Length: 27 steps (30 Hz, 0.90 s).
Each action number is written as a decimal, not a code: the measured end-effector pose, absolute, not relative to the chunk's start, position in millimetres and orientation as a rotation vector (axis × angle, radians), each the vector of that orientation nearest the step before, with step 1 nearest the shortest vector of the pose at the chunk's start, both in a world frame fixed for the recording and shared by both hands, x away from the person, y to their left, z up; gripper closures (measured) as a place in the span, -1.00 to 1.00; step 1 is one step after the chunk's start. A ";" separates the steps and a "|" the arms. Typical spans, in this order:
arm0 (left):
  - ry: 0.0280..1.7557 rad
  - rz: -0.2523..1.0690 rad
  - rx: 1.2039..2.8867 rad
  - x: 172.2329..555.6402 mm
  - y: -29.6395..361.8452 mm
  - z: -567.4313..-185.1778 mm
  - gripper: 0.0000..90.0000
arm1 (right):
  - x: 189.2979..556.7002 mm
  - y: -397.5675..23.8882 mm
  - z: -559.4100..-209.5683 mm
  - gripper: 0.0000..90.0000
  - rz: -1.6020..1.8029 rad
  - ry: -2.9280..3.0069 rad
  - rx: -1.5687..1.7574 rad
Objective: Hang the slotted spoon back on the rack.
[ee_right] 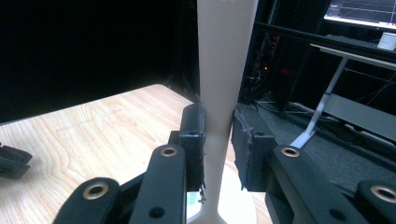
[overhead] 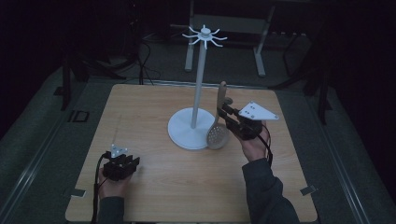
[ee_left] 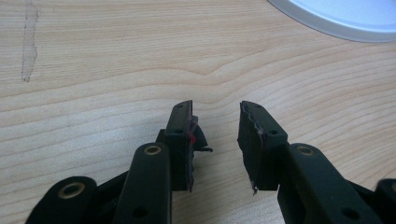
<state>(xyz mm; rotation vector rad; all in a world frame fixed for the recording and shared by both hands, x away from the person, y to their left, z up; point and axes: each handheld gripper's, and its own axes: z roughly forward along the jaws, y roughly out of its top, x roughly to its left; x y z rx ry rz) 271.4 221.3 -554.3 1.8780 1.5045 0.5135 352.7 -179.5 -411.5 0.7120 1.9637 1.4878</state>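
A wooden slotted spoon [overhead: 218,135] stands upright right of centre, its bowl low beside the round base of a white hook stand [overhead: 200,79]. My right gripper [overhead: 224,111] is shut on the spoon's handle about midway up. In the right gripper view the pale handle [ee_right: 226,60] rises between the two pads of that gripper [ee_right: 218,133], which press on it. My left gripper [overhead: 132,161] rests low on the wooden table [overhead: 187,186] at the near left. Its jaws [ee_left: 215,135] stand open with bare wood between them.
The stand's ring of hooks [overhead: 204,35] sits high above the table's far half. The edge of its base [ee_left: 341,21] shows at the top right of the left gripper view. Beyond the table are a dark floor, cables and a desk frame [overhead: 259,51].
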 end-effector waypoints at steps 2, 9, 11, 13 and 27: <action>1.504 0.513 1.879 271.5 221.0 -554.5 0.47 | 354.0 -178.9 -409.9 0.66 1.493 1.963 0.715; 1.505 0.513 1.878 271.4 221.9 -554.1 0.47 | 360.9 -179.9 -406.4 0.66 1.523 1.959 0.745; 1.506 0.514 1.878 271.6 221.3 -554.5 0.47 | 362.8 -180.3 -405.5 0.66 1.531 1.956 0.755; 1.503 0.515 1.880 271.4 221.1 -554.3 0.47 | 364.1 -180.0 -404.4 0.66 1.539 1.955 0.766; 1.505 0.518 1.874 271.0 222.5 -553.5 0.47 | 371.0 -177.9 -389.9 0.66 1.553 1.932 0.769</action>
